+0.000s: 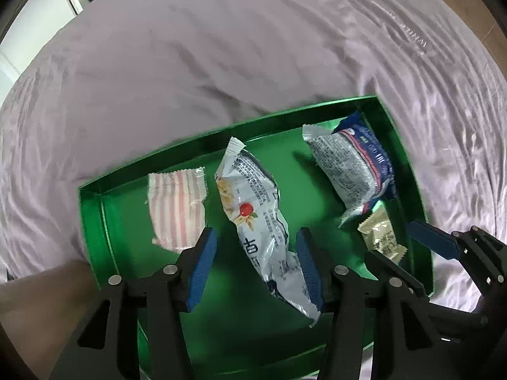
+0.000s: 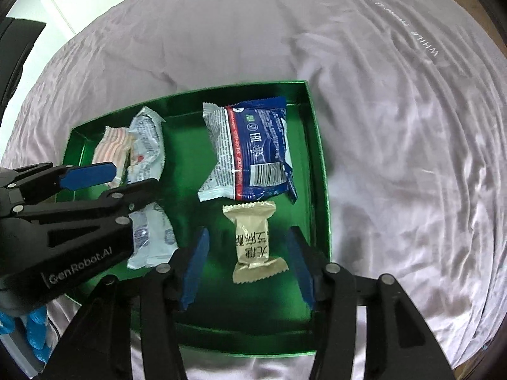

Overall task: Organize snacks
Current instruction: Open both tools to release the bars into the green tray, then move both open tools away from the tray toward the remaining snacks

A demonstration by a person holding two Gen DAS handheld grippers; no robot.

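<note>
— Where do my two tools stand?

— My left gripper (image 1: 256,247) straddles the long silver-white foil snack packet (image 1: 253,209), pads apart, not pressing it. My right gripper (image 2: 247,253) stands wide around the small beige wrapped sweet (image 2: 253,240), untouched.

— And the rest?

— All in the shiny green metal tray (image 2: 317,145) on the lilac cloth (image 2: 396,126): the blue-and-white foil pack (image 2: 253,145) mid-frame, the pink-striped wrapper (image 1: 177,202) at left.

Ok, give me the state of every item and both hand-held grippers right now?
Green metal tray: on the lilac sheet, holding four packets.
Pink-striped packet: flat, sealed.
Long white packet with red berry: between open left hand-held gripper pads.
Blue-and-white packet: lying flat.
Small beige packet: flat between open right hand-held gripper pads, untouched.
</note>
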